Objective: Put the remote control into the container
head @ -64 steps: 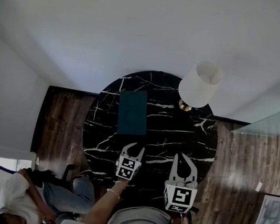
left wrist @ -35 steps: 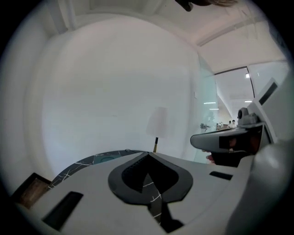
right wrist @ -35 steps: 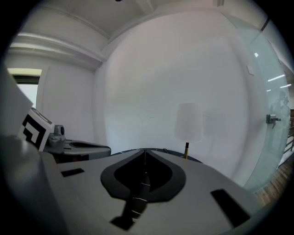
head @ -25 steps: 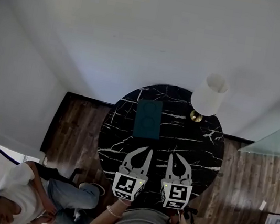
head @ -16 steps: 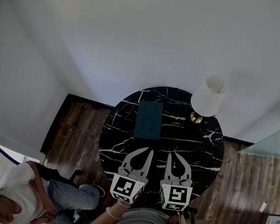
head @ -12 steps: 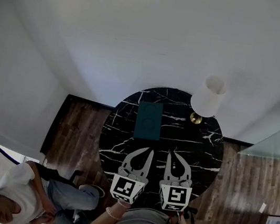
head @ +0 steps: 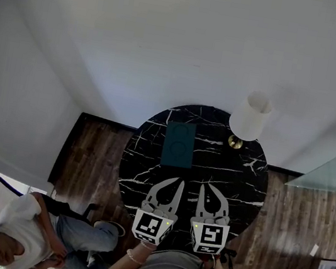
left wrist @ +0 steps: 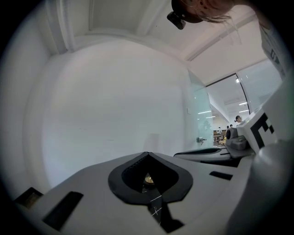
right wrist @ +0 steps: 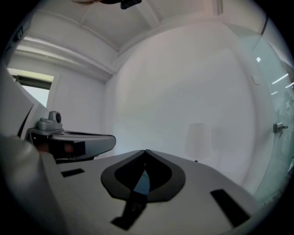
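A flat dark teal container lies on the far left part of a round black marble table. No remote control shows in any view. My left gripper and right gripper hover side by side over the table's near edge, both pointing towards the wall. In the left gripper view the jaws meet at the tip with nothing between them. The right gripper view shows its jaws closed the same way. Each gripper view catches the other gripper at its side.
A lamp with a white shade and brass base stands at the table's far right, faintly seen as the lamp ahead of the right gripper. A person sits on a chair at lower left on wood floor. A glass panel is at right.
Since the oldest frame both grippers have drawn back to the table's near edge and closer together, and the view has pulled away. Over the last second almost nothing has moved.
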A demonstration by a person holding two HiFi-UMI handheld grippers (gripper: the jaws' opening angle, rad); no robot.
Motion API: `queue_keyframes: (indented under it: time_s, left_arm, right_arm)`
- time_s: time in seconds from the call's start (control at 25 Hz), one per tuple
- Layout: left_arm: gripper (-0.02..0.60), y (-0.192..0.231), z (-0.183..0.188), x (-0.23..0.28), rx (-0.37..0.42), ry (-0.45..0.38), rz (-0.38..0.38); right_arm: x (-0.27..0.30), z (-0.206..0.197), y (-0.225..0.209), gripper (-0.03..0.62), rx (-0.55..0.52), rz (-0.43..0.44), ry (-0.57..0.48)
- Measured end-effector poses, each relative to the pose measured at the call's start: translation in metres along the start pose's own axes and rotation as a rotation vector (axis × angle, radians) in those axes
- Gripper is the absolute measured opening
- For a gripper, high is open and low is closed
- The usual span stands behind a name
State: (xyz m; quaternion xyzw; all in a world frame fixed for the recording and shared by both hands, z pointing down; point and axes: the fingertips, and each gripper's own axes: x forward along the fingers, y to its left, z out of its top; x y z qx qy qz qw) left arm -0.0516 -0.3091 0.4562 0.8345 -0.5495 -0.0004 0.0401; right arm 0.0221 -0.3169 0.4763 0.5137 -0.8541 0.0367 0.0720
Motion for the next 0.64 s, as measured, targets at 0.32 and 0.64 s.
queue_keyframes:
  time_s: [0.32, 0.64]
  left_arm:
    - [0.006, -0.0027, -0.0018, -0.0015, 0.01, 0.007, -0.004]
    - [0.006, -0.005, 0.0015, -0.0018, 0.061, 0.008, -0.002]
  right_arm:
    - [-0.0021, -0.0006, 0.0003, 0.014, 0.004, -0.001, -0.003]
    - [-0.0021, 0.0051, 0.0057, 0.014, 0.004, 0.013, -0.005]
